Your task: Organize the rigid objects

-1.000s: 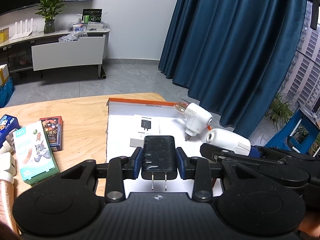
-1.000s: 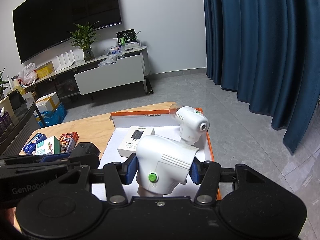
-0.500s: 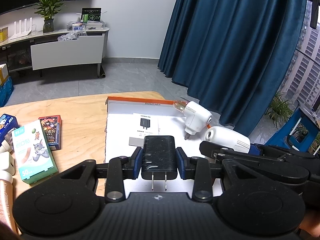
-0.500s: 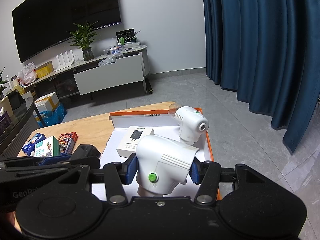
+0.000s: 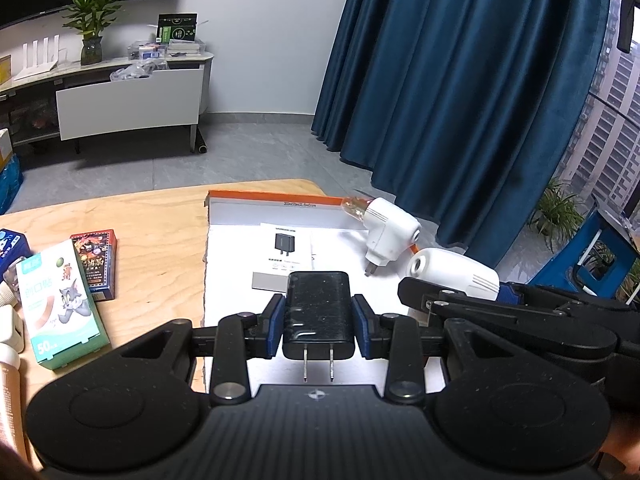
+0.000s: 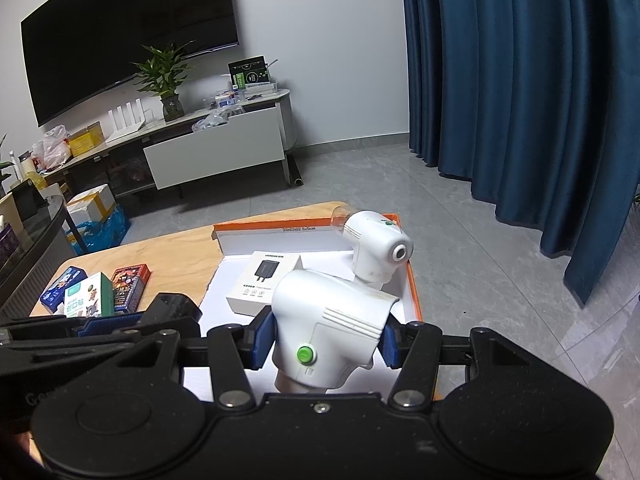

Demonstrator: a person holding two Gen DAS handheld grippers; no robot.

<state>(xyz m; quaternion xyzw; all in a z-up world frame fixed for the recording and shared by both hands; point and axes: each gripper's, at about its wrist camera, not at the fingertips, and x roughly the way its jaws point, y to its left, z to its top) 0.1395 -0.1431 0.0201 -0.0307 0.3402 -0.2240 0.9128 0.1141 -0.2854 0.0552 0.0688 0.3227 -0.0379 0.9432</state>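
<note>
Dim, cool indoor light; daylight enters right of the blue curtain [image 5: 460,100], where the window glares. Both fisheye views bend hard at the edges, corners darken, focus stays sharp.

We list: glossy black plastic charger [image 5: 319,312] with metal prongs; smooth white plastic plug-in device [image 6: 334,322]; pale wood-grain table [image 5: 160,224]; matt white cardboard tray [image 5: 240,216].

Left hand-held gripper [image 5: 319,320] clamped, angled down; right hand-held gripper [image 6: 325,342] clamped, angled down.
</note>
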